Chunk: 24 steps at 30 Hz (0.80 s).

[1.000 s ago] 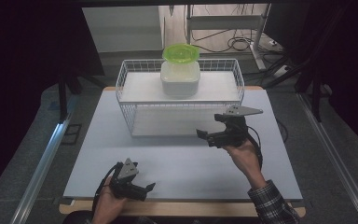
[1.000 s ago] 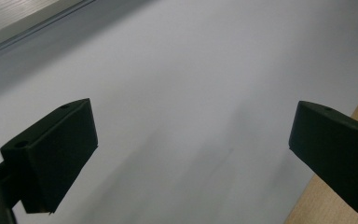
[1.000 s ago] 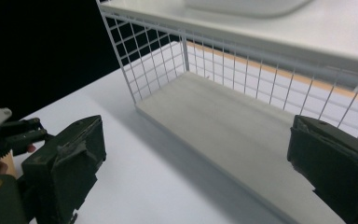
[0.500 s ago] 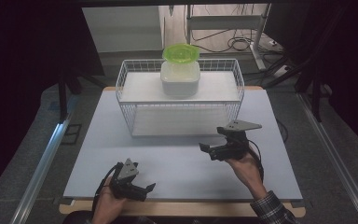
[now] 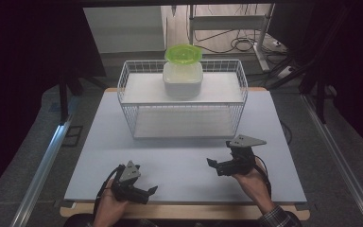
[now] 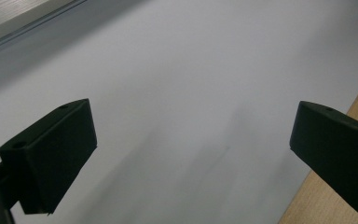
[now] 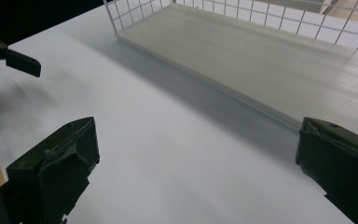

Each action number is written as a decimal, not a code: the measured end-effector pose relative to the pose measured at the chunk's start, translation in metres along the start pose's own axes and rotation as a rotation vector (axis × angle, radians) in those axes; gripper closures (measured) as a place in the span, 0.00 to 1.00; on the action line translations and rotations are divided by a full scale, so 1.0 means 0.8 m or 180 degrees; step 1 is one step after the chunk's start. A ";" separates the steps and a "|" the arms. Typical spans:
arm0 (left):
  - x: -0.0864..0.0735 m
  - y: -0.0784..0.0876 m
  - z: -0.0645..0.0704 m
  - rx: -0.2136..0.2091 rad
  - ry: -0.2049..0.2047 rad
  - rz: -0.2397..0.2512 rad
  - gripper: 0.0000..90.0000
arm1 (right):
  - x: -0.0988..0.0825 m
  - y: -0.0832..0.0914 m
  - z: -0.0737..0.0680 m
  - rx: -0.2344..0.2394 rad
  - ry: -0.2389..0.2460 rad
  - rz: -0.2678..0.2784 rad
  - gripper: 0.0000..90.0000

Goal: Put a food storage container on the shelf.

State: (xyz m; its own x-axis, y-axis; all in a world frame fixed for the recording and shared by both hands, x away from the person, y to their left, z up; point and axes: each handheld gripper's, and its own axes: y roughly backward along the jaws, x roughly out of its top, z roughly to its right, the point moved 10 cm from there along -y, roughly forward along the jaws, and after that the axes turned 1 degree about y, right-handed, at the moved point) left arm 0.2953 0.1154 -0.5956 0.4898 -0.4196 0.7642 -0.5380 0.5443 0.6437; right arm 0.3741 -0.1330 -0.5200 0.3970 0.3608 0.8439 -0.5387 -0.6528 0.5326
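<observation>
Best to raise the right tongs (image 5: 220, 165) level and enter the wire basket (image 5: 127, 90) from above, jaws kept spread. Both tongs gaping, empty; left tongs (image 5: 144, 193) low at bottom left. White tub (image 5: 183, 80) with green lid (image 5: 183, 53) upper centre, well apart from both.

White wire basket (image 5: 182, 101), matt tabletop (image 5: 179, 156)

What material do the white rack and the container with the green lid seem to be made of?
The rack looks like white-coated metal wire: thin rods form an open grid. The container seems milky, slightly see-through plastic with a smooth surface. Its lid looks like glossy translucent green plastic.
</observation>
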 end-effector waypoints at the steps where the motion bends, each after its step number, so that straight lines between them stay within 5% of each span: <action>1: 0.000 0.000 0.000 -0.0001 0.0000 0.0000 0.00 | -0.002 0.001 0.000 -0.0004 0.0004 -0.0008 0.00; 24: -0.001 -0.001 0.000 0.0014 -0.0006 -0.0009 0.00 | -0.054 0.010 0.007 -0.0202 0.0074 -0.0283 0.00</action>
State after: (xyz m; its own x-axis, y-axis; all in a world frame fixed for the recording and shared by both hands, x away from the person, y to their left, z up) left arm 0.2956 0.1156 -0.5965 0.4900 -0.4224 0.7625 -0.5398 0.5398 0.6459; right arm 0.3565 -0.1574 -0.5521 0.4282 0.4313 0.7941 -0.5485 -0.5743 0.6077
